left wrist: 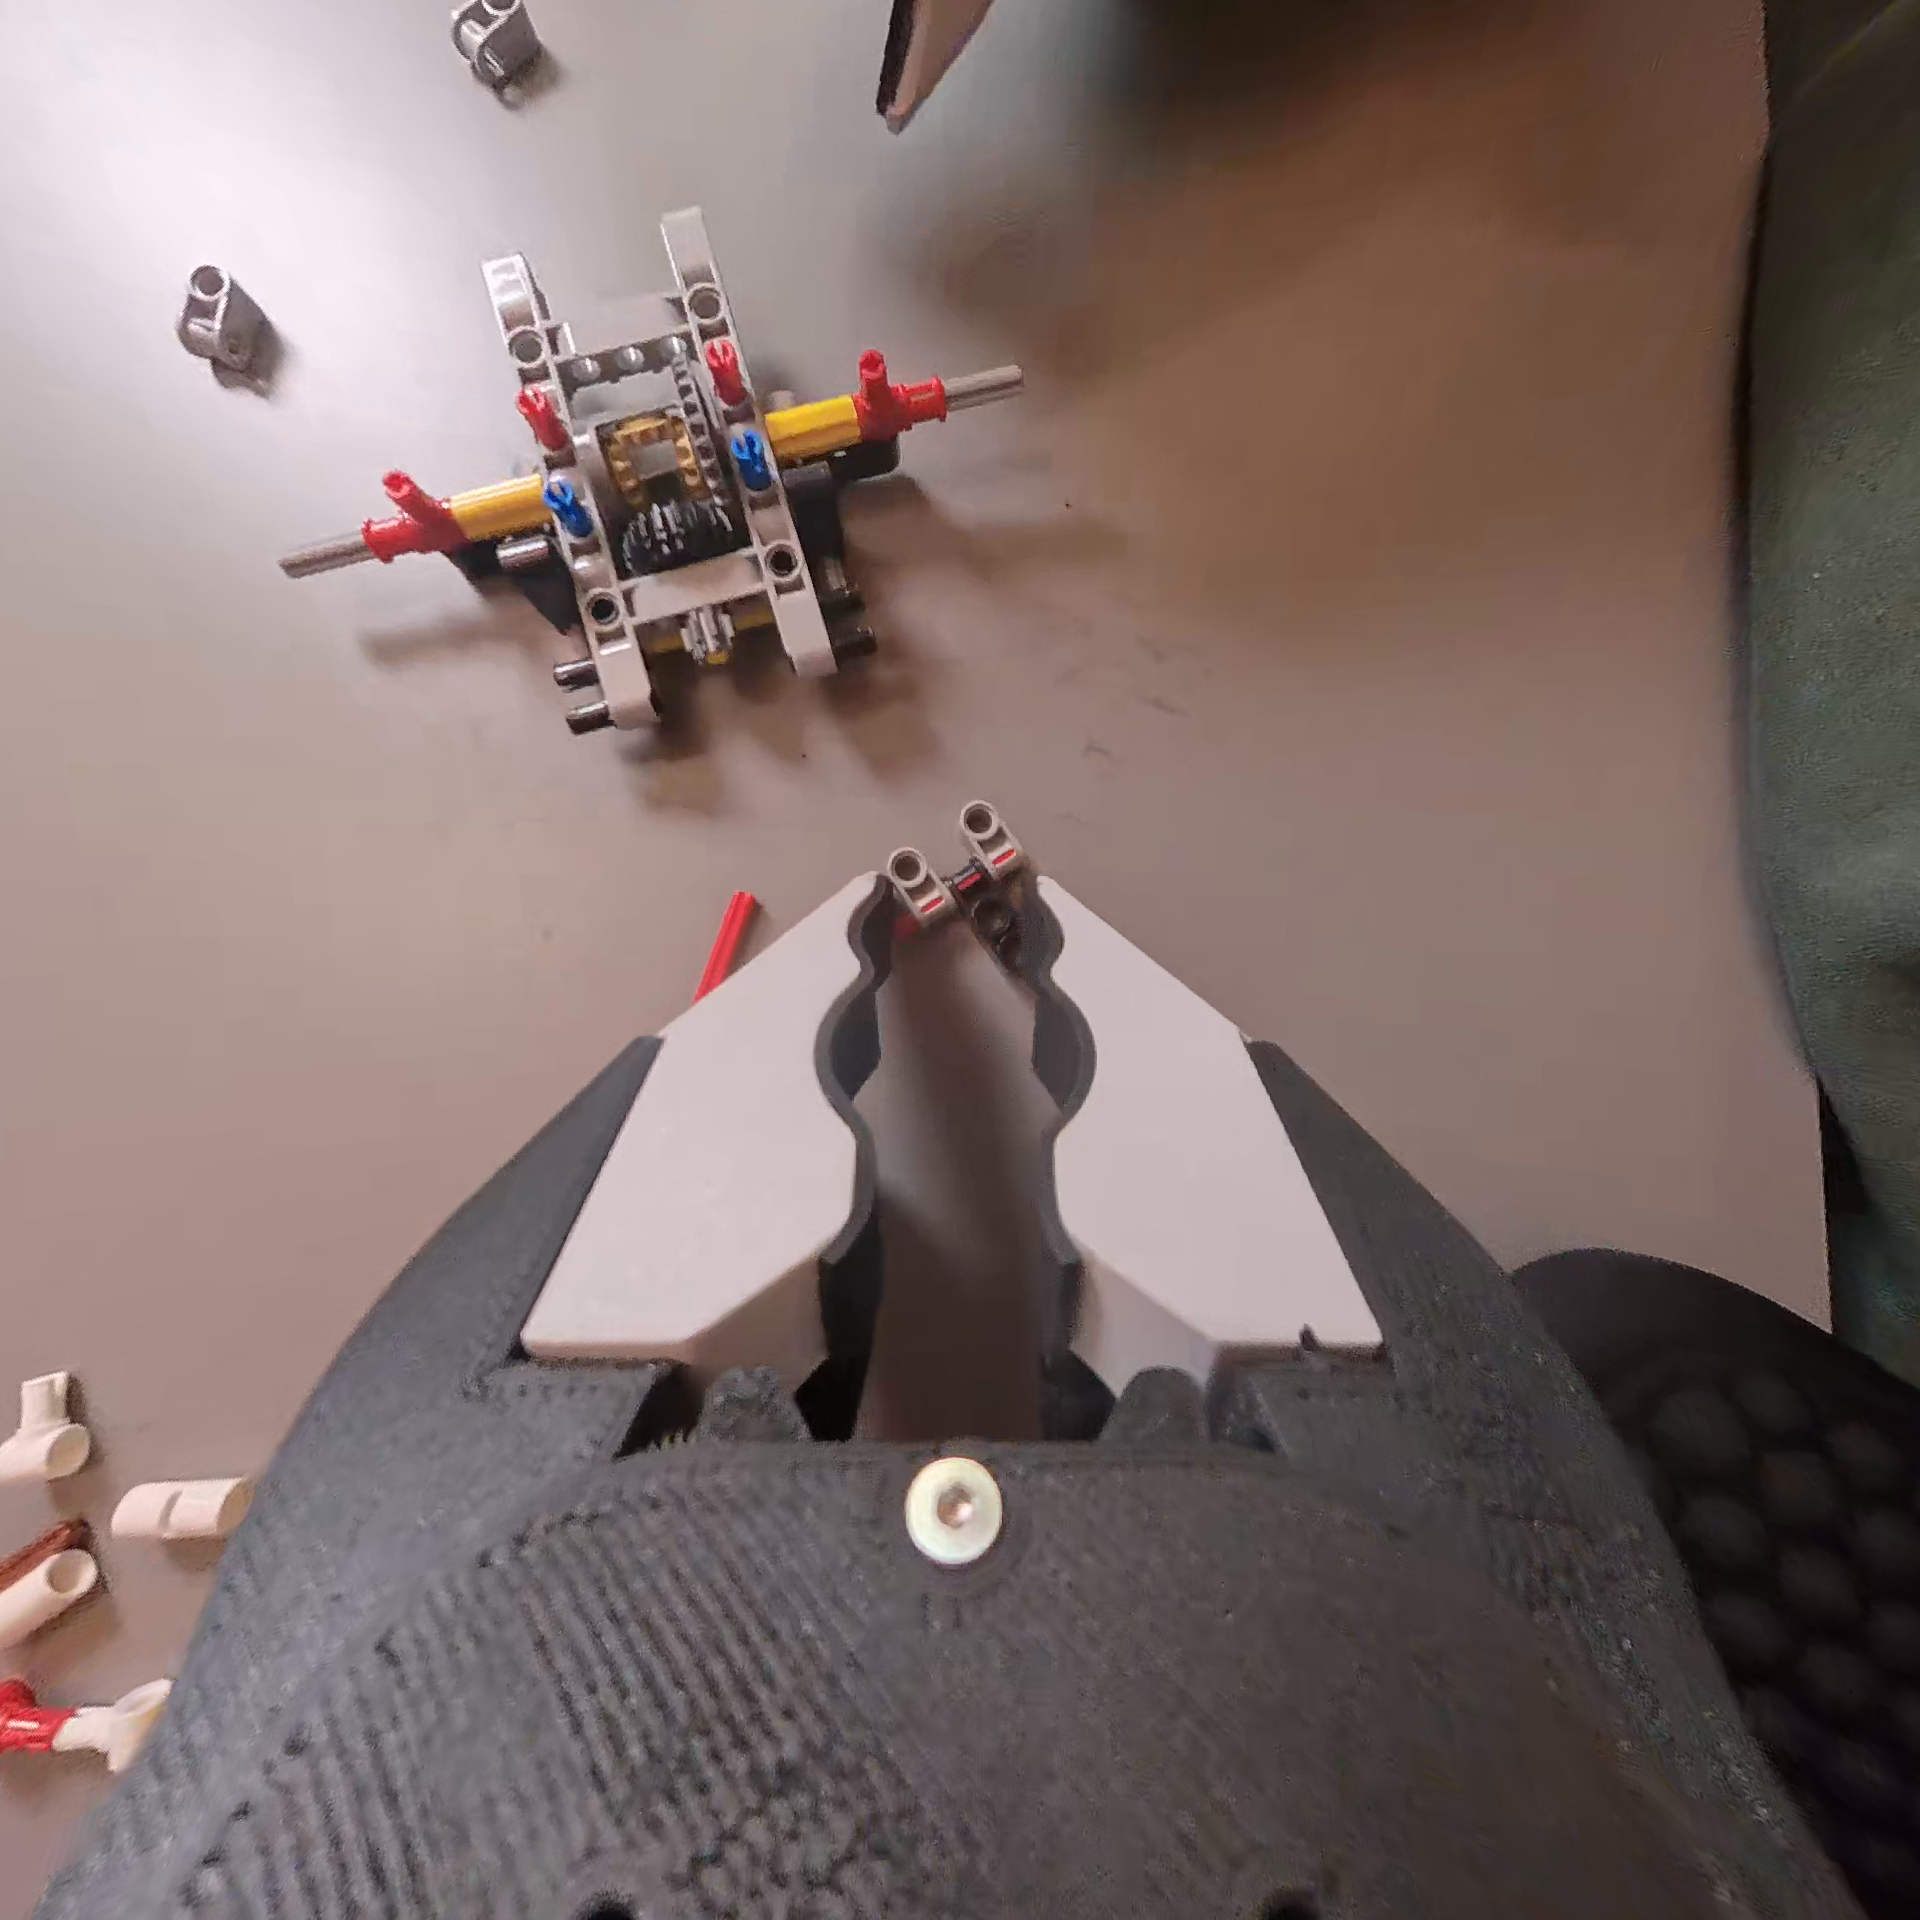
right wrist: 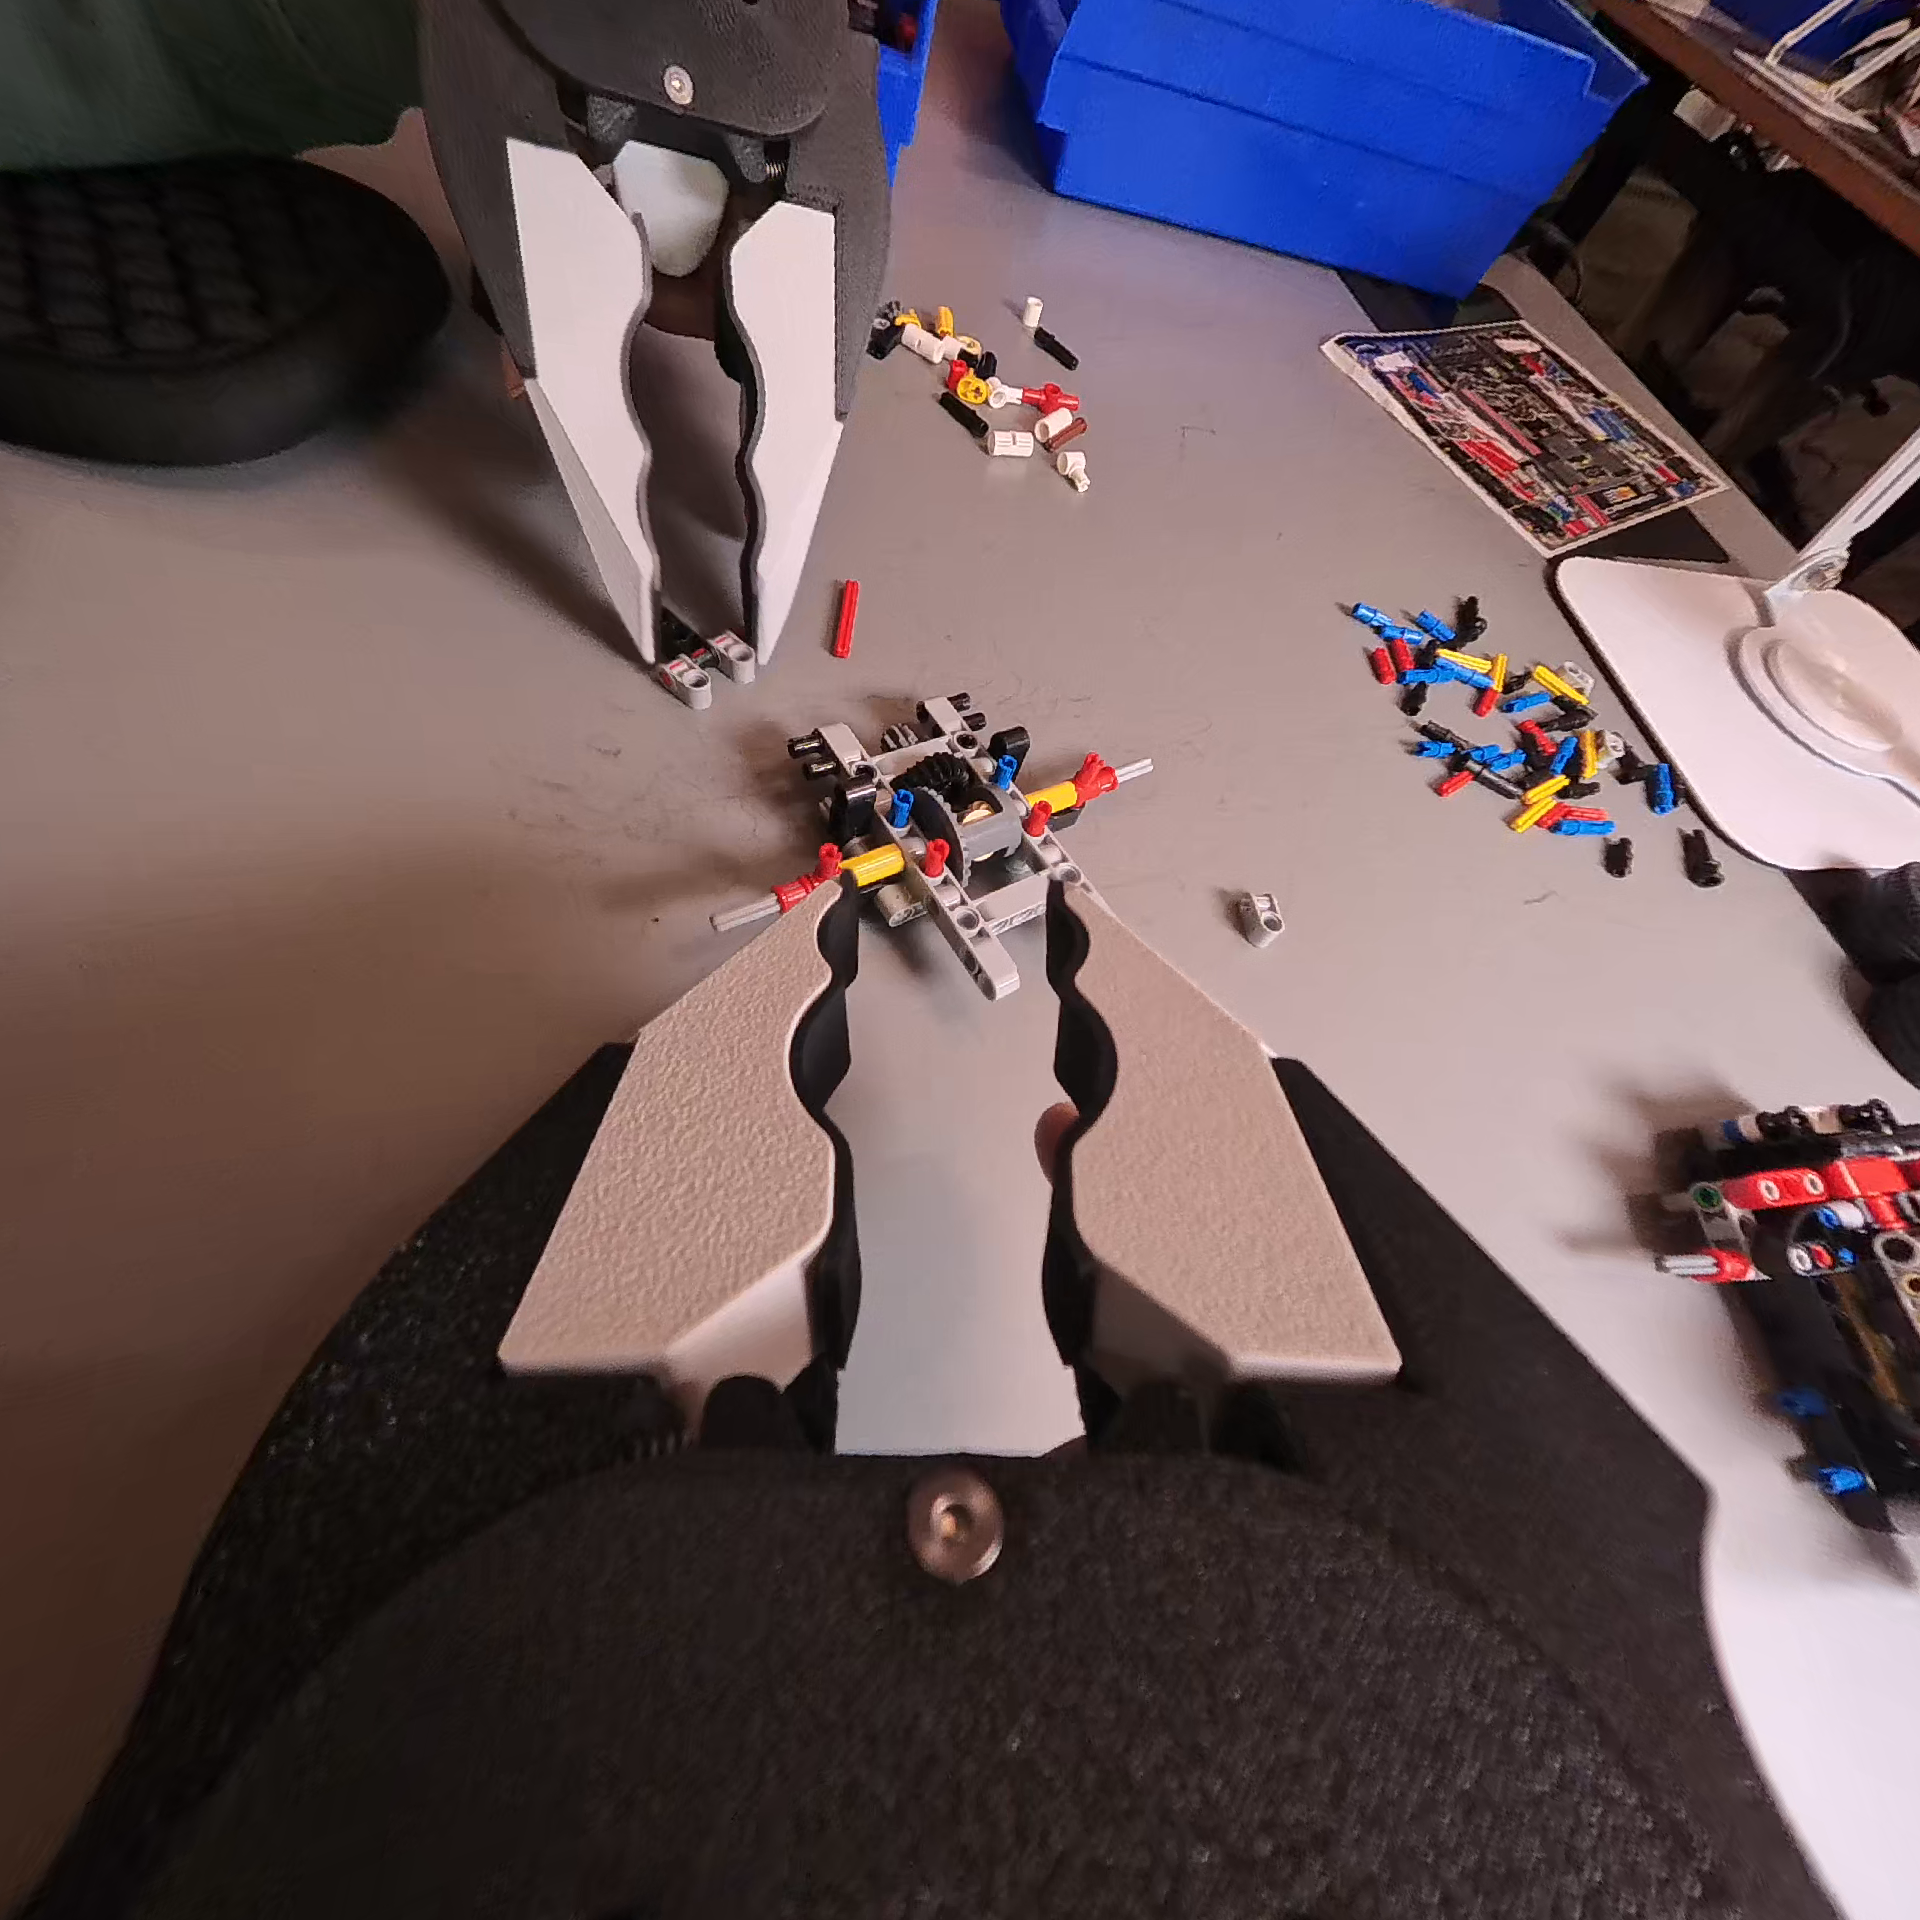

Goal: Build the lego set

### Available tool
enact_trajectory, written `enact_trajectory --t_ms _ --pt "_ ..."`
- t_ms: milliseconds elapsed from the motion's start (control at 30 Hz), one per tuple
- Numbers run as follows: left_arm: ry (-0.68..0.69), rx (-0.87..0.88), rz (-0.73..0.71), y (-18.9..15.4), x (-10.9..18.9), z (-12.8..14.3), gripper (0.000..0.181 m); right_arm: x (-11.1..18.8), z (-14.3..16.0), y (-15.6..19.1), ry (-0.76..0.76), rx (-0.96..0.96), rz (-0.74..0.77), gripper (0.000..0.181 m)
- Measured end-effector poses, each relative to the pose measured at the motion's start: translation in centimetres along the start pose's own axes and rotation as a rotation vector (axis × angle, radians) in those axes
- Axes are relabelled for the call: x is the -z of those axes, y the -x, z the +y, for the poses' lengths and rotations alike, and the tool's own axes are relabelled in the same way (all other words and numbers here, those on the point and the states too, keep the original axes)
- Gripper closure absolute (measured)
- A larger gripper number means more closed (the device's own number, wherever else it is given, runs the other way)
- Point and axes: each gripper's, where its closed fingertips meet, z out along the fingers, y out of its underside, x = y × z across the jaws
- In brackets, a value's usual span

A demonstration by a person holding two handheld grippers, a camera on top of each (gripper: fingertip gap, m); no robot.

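Observation:
A lego axle assembly (left wrist: pixel 649 488) with a grey frame, black gear, yellow tubes and red and blue pins lies on the grey table; it also shows in the right wrist view (right wrist: pixel 935 831). My left gripper (left wrist: pixel 961 899) is shut on a small piece of two grey connectors on a red axle with a black part (left wrist: pixel 951 873), held just short of the assembly. The right wrist view shows it too (right wrist: pixel 707 660). My right gripper (right wrist: pixel 951 909) is open, its fingertips on either side of the assembly's near end, not gripping it.
A loose red axle (right wrist: pixel 845 618) lies by the left gripper. Grey connectors (left wrist: pixel 218 322) (right wrist: pixel 1260 917), piles of small parts (right wrist: pixel 987 384) (right wrist: pixel 1517 717), an instruction booklet (right wrist: pixel 1517 426), blue bins (right wrist: pixel 1299 135), a white lamp base (right wrist: pixel 1766 707) and another built module (right wrist: pixel 1829 1278) surround the work area.

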Motion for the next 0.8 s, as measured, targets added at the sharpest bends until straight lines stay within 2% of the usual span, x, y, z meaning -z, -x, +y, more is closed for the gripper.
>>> enact_trajectory --t_ms 33,200,367,467,667,800 --pt "-0.007 0.001 0.001 0.0 -0.1 -0.1 0.159 0.0 -0.1 0.0 -0.006 -0.002 -0.002 0.147" --pt "-0.114 0.021 0.022 0.0 0.0 -1.8 0.161 0.1 -0.8 1.0 -0.035 0.043 -0.021 0.150" --pt "-0.369 0.088 0.061 -0.2 1.5 -6.5 0.162 -0.5 -1.7 2.7 -0.072 0.116 -0.053 0.153" --pt "-0.463 0.158 0.080 0.1 1.6 -8.4 0.162 -0.8 -2.8 3.4 -0.123 0.148 -0.051 0.156" --pt "-0.665 0.314 0.239 -0.3 2.0 -10.8 0.162 -0.5 -4.2 2.8 -0.201 0.164 0.021 0.163" --pt "-0.814 0.454 0.383 -0.2 3.0 -12.3 0.162 0.2 -5.5 2.4 -0.277 0.141 0.046 0.160"
